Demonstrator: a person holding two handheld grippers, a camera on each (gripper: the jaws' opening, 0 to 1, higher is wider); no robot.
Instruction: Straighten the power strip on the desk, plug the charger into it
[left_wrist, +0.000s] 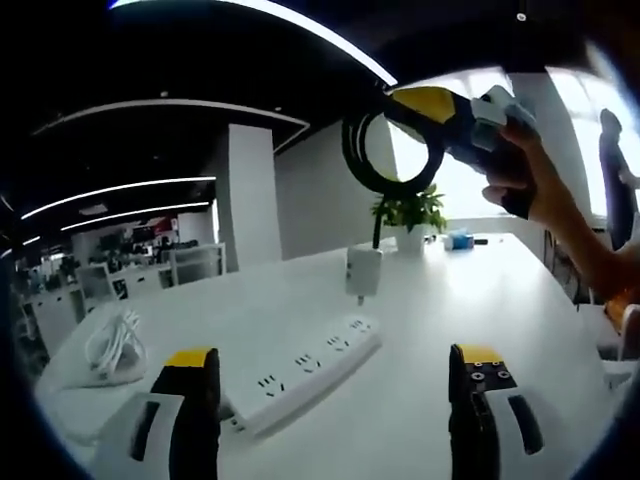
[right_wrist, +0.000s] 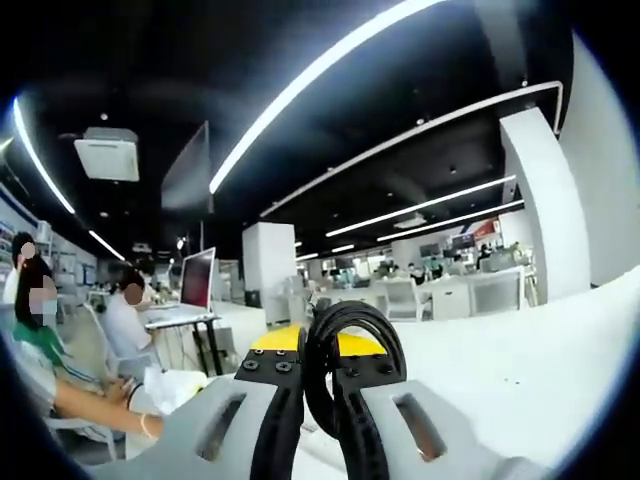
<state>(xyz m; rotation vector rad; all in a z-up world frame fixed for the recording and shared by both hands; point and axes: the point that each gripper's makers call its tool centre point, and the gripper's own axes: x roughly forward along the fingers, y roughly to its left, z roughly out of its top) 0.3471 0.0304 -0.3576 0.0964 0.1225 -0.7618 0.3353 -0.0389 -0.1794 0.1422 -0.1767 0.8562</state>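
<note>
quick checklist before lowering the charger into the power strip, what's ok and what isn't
1. Cable held: right gripper is shut on the looped black cable: ok.
2. Charger hangs free above the desk, near the strip's far end: ok.
3. Power strip straight on the desk: lies diagonally in the left gripper view; cannot tell.
4. Sockets unobstructed: ok.
5. Left gripper open, jaws either side of the strip, not steadying it: not ok.
6. Prongs facing the sockets: cannot tell.
</note>
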